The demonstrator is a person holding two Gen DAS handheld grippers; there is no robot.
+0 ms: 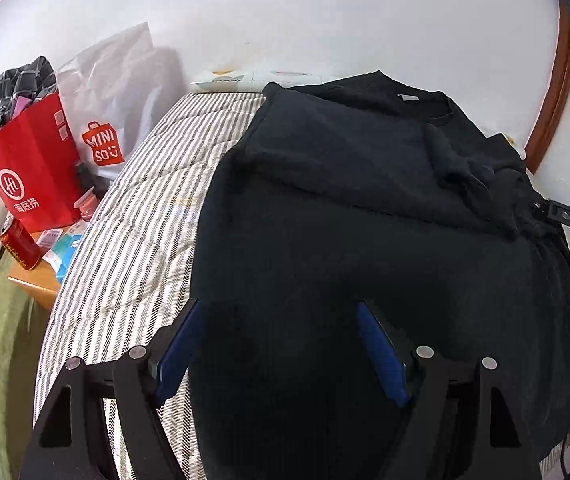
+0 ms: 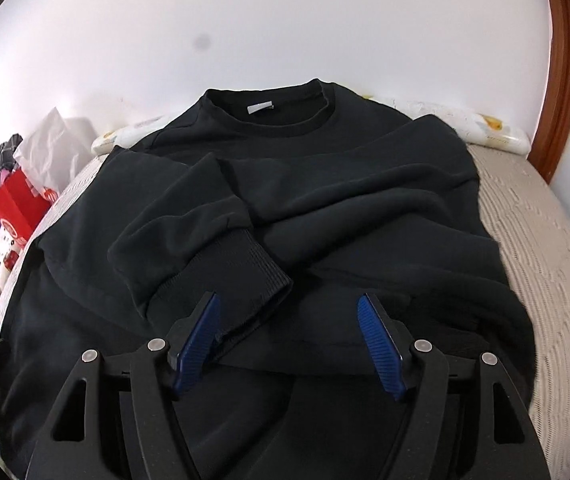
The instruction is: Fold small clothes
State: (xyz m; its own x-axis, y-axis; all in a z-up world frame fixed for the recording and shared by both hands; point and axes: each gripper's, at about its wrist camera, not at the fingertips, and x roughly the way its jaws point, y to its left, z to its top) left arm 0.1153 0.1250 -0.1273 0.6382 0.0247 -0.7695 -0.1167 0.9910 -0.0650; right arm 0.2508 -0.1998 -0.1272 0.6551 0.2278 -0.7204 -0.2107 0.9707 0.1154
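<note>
Black fleece covers most of the bed (image 2: 545,216): a sweatshirt (image 2: 325,184) lies flat on the striped cover, collar toward the wall and hem toward the person, so its long axis runs straight away from both hands. Both sleeves are already folded in across the chest. One ribbed cuff (image 2: 261,276) rests just ahead of the right gripper (image 2: 289,312), nearest its left blue finger (image 2: 199,344), and points back toward the hem.

The right gripper's fingers stand wide apart with nothing clamped; cloth lies under them, not between them. The left gripper (image 1: 277,312) is also spread wide and empty, hovering over the sweatshirt's left edge where dark cloth meets stripes.

Judging by this, the next fold likely takes the hem up toward the collar. The hem lies below and behind both sets of fingers, so each hand would need to draw back to its own corner. Neither is clearly nearer.
</note>
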